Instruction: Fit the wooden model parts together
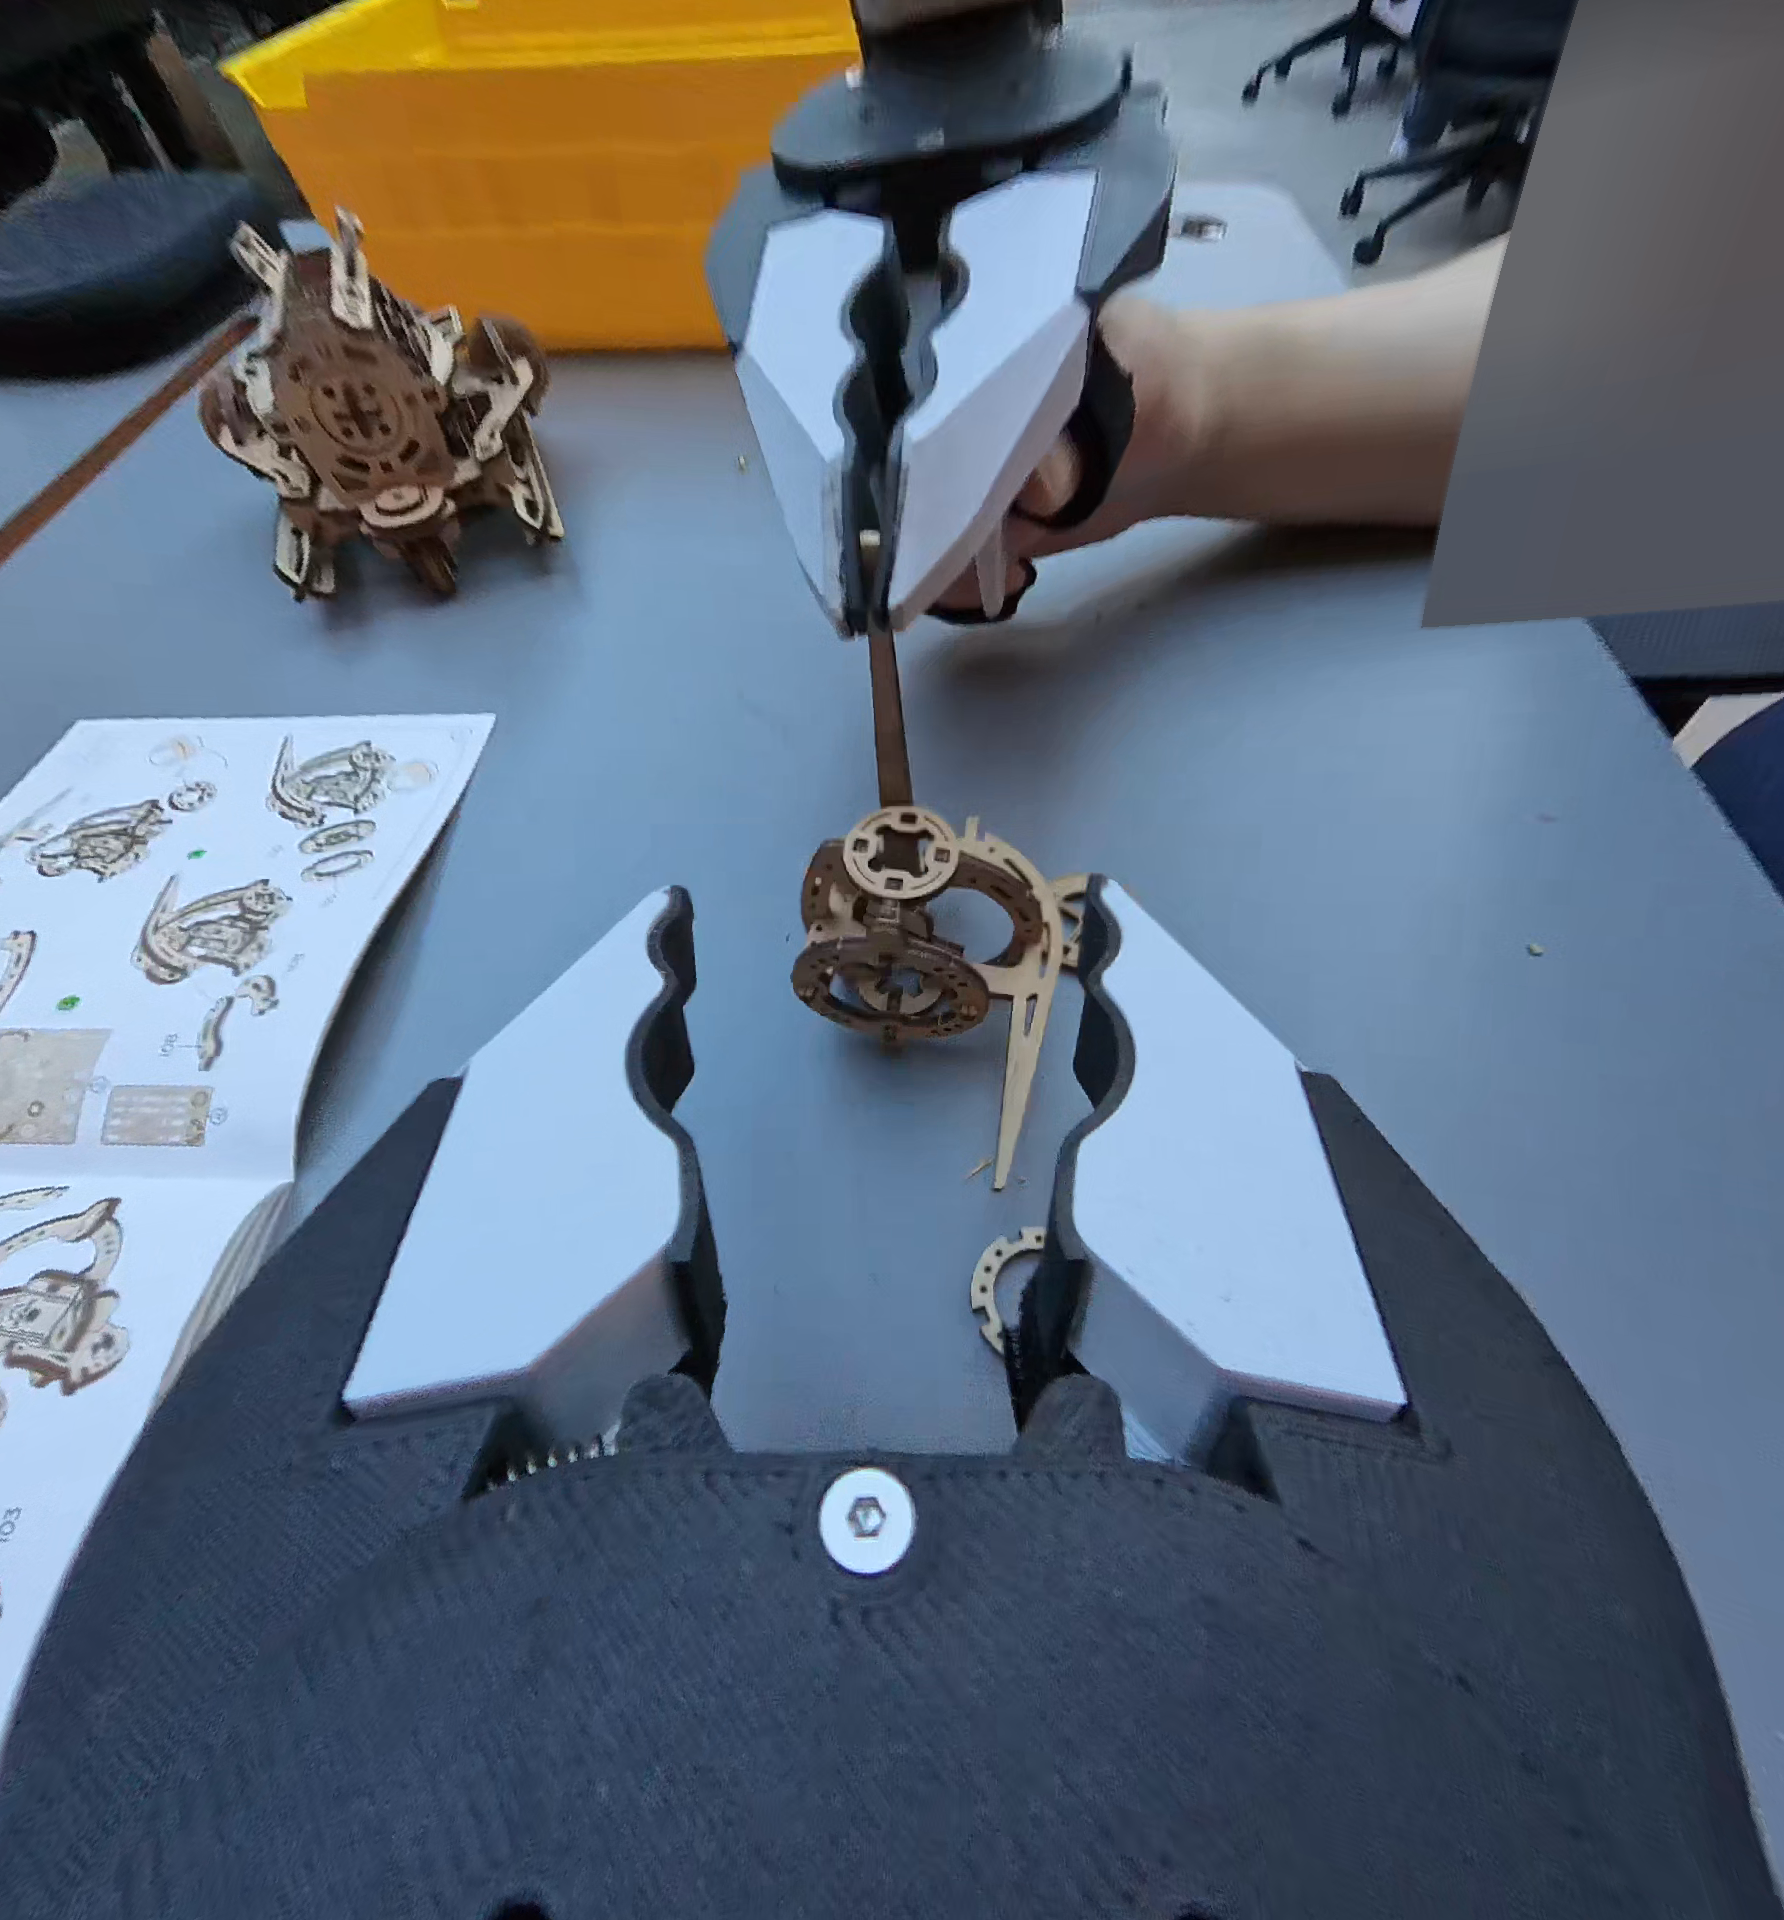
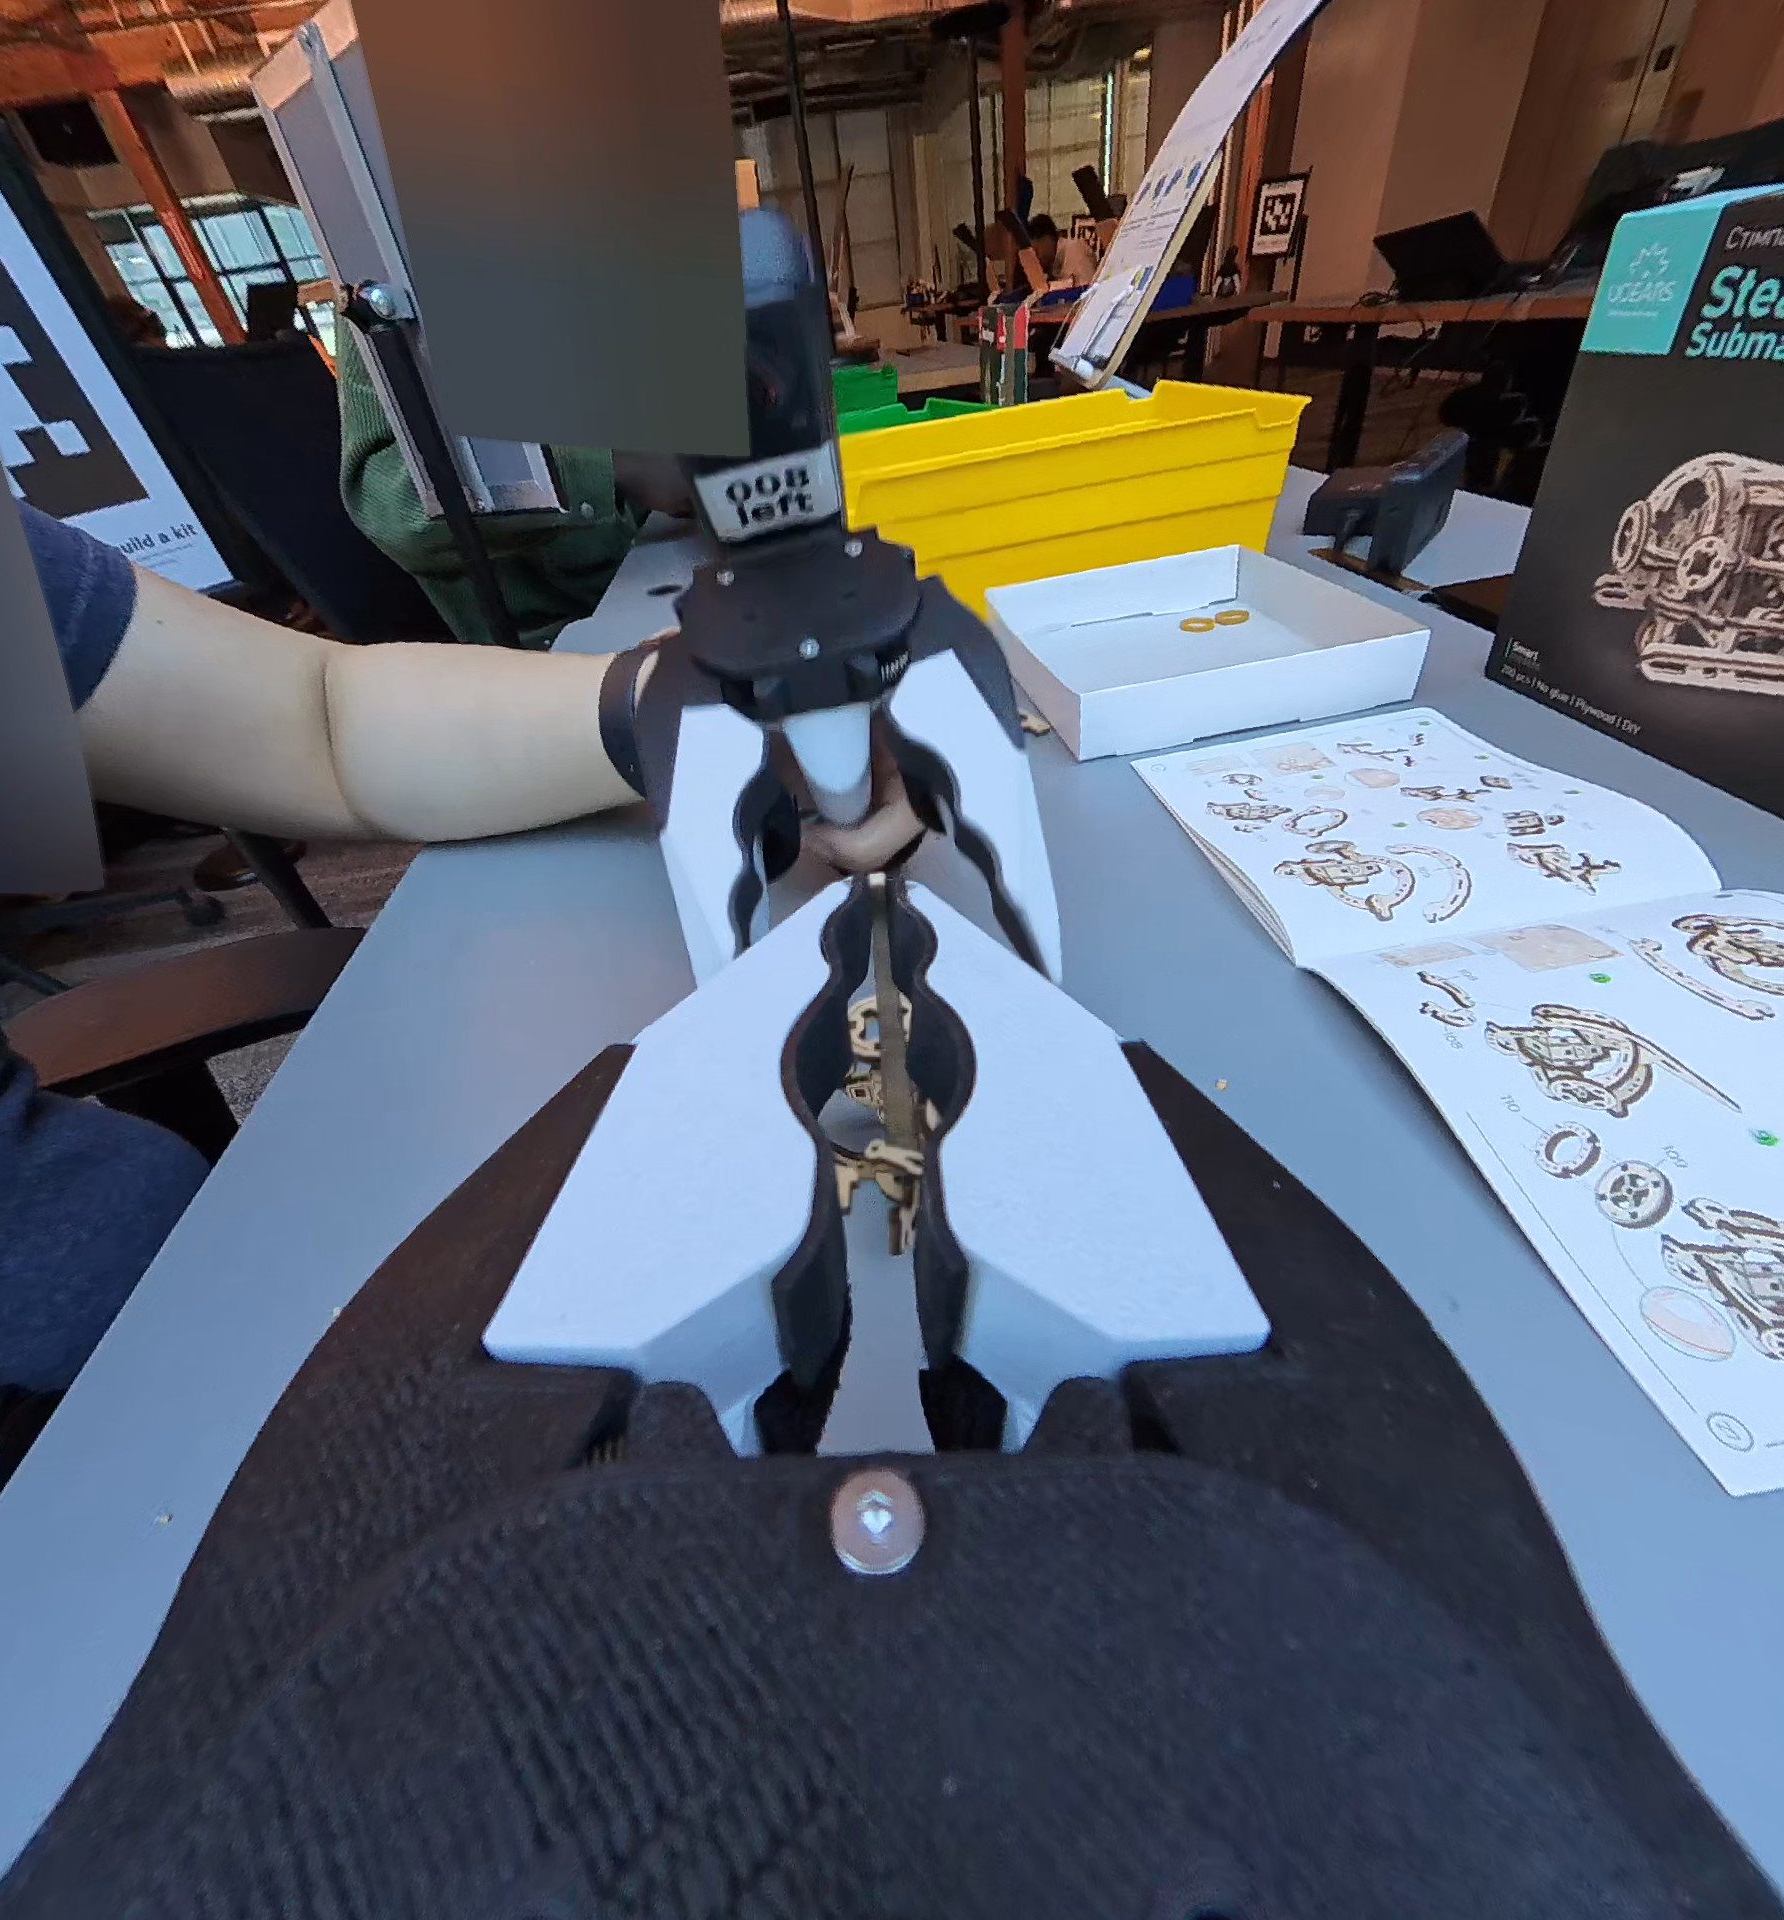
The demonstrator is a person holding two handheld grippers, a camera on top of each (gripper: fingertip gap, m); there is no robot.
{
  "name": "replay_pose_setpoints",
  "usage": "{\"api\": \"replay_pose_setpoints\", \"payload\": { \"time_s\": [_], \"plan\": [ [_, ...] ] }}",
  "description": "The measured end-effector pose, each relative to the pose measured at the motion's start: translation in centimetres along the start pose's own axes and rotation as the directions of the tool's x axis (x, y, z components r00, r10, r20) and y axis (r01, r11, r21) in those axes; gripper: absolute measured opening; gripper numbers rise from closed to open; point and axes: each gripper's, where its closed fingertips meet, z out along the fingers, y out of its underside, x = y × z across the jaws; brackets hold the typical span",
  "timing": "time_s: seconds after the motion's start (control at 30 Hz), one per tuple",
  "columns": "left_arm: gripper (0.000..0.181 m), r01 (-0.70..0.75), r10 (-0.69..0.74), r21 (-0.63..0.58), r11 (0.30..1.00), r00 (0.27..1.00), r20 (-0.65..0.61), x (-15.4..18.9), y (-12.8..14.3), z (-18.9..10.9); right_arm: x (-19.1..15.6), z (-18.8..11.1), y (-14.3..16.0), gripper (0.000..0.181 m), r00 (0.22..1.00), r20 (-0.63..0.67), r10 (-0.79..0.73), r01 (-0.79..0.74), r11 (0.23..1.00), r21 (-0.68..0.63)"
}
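- Right tongs [image 1: 867, 613] pinched shut on a thin dark wooden stick [image 1: 890, 727]; stick slopes down to the small wooden sub-assembly [image 1: 909, 956], its lower end at the cross-slotted disc [image 1: 898, 857] on top.
- Left tongs [image 1: 893, 914] spread open, holding nothing; sub-assembly sits on the grey surface [image 1: 1283, 831] between and just ahead of the two tips.
- Step looks like seating the stick into the disc's slot. Judgement: keep the stick in line with the slot and press along its length; side load could snap it or tip the assembly.
- Sub-assembly looks unsupported, so closing the left tongs on its lower ring first would probably steady it.
- In the right wrist view the right tongs [image 2: 877, 894] hide most of the joint; cannot tell if the stick is already seated.
- Loose bits close by: pale pointed fin [image 1: 1023, 1060] leaning off the assembly, notched ring piece [image 1: 1002, 1288] by the left tongs' right-hand finger. Either could get knocked.
- Room: open instruction booklet [image 1: 192, 935] on the left, finished wooden model [image 1: 368, 416] and yellow bin [image 1: 555, 177] farther back, well apart.
- White tray [image 2: 1210, 665] and kit box [image 2: 1688, 499] off to one side, clear of the work. Surface edge well off from the assembly.
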Motion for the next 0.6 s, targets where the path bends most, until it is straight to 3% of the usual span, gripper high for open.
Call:
{"api": "replay_pose_setpoints", "payload": {
  "time_s": [0.17, 0.37, 0.5, 0.6],
  "plan": [
    [0.066, -0.101, 0.107, -0.159, 0.982, 0.994, 0.029, 0.5, 2.2, 1.7, 0.1, -0.5, -0.9, 0.001, 1.000, -0.002, -0.002, 0.002, 0.998, 0.056],
    [0.063, -0.142, 0.159, -0.197, 0.970, 0.985, 0.072, 0.1, 2.5, 2.2, -0.7, -1.8, -2.8, 0.001, 0.999, 0.030, -0.027, 0.024, 0.994, 0.111],
    [0.063, -0.069, 0.082, -0.142, 0.987, 0.993, 0.085, -0.6, 1.8, 1.2, -1.7, -5.7, -7.4, 0.001, 0.995, 0.062, -0.076, 0.052, 0.945, 0.322],
    [0.062, 0.141, -0.138, -0.011, 0.990, 0.982, 0.132, -2.8, 0.0, -0.8, -1.4, -10.3, -10.7, 0.001, 0.997, 0.044, -0.065, 0.033, 0.856, 0.516]
  ]
}}
